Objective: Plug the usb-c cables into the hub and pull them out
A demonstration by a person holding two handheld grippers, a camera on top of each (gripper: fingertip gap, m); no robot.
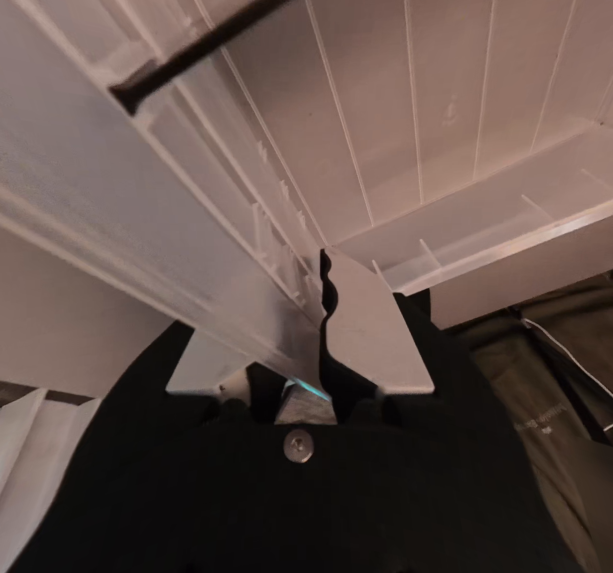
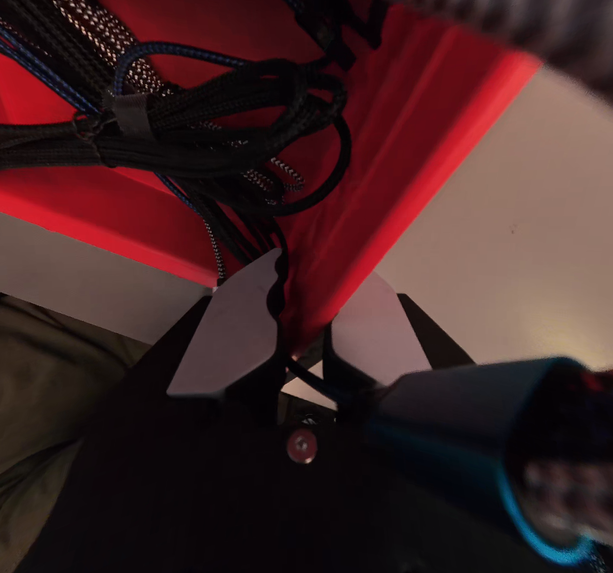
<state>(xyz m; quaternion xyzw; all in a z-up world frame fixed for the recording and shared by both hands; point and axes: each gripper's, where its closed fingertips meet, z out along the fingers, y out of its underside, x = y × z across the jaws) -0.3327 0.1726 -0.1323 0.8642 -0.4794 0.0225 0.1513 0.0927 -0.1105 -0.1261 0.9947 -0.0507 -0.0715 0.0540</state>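
Note:
In the left wrist view, my left gripper (image 1: 313, 278) is shut on the rim of a white plastic bin (image 1: 365, 109). Its right finger (image 1: 365, 325) lies inside the bin corner, and the left finger is mostly hidden behind the bin's wall. In the right wrist view, my right gripper (image 2: 325, 268) is shut on the wall of a red bin (image 2: 381, 175). Several bundled black and braided cables (image 2: 205, 132) lie in the red bin, and one black strand runs along the inner edge of the left finger (image 2: 238, 325). I cannot make out a hub.
A blurred dark object with a teal edge (image 2: 464, 401) is close to the lens at lower right, and a blurred braided cable (image 2: 497, 3) crosses the top right. The red bin sits on a pale tabletop (image 2: 481, 225). Olive fabric (image 1: 547, 408) lies beyond the white bin. There is about 50 cm between the tips of the two grippers.

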